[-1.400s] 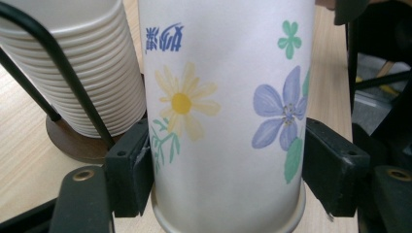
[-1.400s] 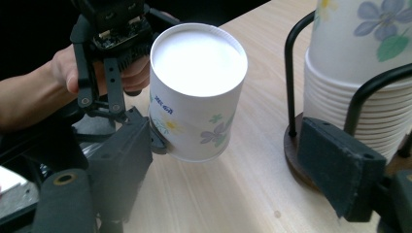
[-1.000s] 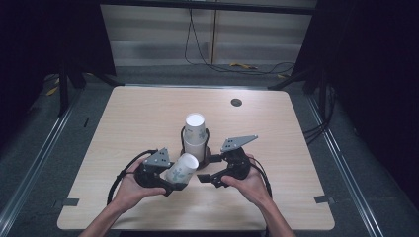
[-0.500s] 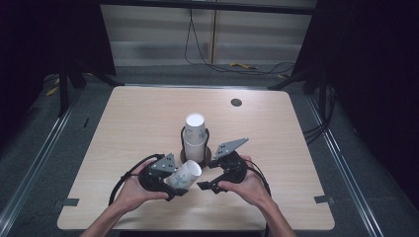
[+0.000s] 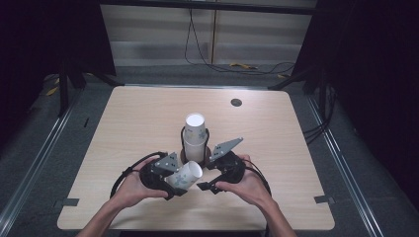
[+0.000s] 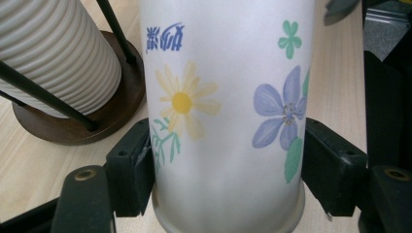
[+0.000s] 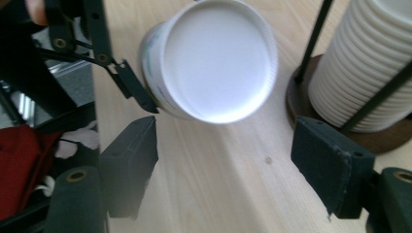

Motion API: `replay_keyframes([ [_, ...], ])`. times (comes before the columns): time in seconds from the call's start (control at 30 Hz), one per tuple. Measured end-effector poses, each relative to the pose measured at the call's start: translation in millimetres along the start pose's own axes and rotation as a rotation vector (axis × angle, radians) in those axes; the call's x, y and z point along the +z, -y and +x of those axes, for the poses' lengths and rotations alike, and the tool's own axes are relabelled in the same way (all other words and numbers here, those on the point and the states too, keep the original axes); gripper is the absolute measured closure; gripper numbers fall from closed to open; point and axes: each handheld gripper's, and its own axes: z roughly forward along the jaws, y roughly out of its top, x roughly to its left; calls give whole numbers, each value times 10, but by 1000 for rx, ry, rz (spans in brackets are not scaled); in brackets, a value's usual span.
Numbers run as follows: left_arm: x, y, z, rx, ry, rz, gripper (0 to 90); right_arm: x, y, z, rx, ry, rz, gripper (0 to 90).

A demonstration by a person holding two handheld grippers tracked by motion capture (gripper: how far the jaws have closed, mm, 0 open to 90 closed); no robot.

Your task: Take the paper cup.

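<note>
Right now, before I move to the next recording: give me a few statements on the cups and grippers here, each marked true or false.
1. The left gripper clamps a flowered paper cup. True.
2. The right gripper grips that cup. False: its jaws, just closing, hold nothing.
3. A stack of cups stands in a wire holder. True.
4. The held cup stands upright on the table. False: it is tilted, off the table.

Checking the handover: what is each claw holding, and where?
Left claw grips the flowered paper cup across its lower wall near the base. Right claw holds nothing.
</note>
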Motion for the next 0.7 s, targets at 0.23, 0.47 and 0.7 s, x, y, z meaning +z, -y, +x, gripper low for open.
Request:
replay_keyframes([
  [0.23,72,-39,27,-12,-36,-8,285,37,-33,13,-51,12,52,305],
  [0.47,189,-53,-33,50,-36,88,285,90,13,-20,-59,15,128,279],
  [0.7,216,-68,-82,77,-31,115,286,192,17,-41,-52,-26,195,277],
])
